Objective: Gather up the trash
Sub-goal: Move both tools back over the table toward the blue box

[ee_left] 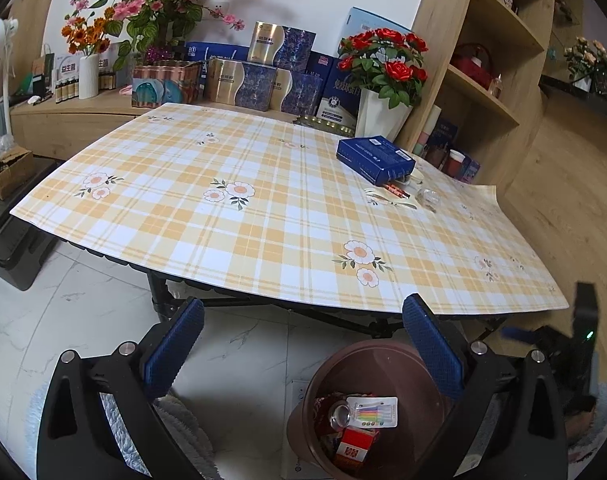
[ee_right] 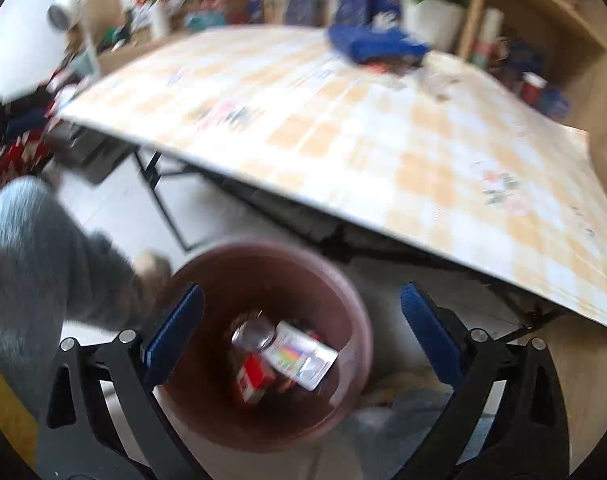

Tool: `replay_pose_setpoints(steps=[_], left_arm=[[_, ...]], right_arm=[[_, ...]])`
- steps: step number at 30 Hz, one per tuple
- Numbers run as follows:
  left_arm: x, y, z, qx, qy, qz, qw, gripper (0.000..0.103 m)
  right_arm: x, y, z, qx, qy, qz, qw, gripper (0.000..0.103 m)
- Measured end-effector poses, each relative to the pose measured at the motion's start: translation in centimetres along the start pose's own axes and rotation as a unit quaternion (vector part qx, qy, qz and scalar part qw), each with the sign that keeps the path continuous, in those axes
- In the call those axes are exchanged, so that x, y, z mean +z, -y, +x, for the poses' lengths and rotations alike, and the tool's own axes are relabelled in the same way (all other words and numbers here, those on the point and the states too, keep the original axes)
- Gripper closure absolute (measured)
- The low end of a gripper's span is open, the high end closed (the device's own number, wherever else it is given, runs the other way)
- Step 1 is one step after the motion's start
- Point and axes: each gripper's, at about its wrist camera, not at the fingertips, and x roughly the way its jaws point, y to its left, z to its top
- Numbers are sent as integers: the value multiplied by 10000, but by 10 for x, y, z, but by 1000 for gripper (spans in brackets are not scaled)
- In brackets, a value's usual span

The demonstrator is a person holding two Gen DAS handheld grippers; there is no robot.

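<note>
From the left wrist, the left gripper (ee_left: pixel 303 344) stands wide apart and empty; leftover wrappers (ee_left: pixel 399 192) lie beside the blue box (ee_left: pixel 377 158) across the table (ee_left: pixel 263 216), a long reach. From the right wrist, the right gripper (ee_right: pixel 301 332) gapes empty above the brown bin (ee_right: pixel 355 308); a careless swing could tip it.

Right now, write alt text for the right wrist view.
Open, empty tongs hang over a brown bin holding a red box, a can and a white packet. Behind, blurred, a checked table carries a blue box.
</note>
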Motion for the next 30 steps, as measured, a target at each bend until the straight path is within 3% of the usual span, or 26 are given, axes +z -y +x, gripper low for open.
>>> replay_pose_setpoints(steps=[5, 23, 30], left_arm=[[-2, 8, 2, 68, -52, 194, 9998, 6], [-8, 29, 22, 300, -447, 753, 9957, 6], [-9, 33, 26, 359, -524, 852, 9943, 6]], right_arm=[[2, 16, -11, -69, 337, 373, 9987, 6], [1, 43, 5, 252, 422, 1281, 9905, 6], [1, 46, 8, 338, 421, 1363, 9892, 6]])
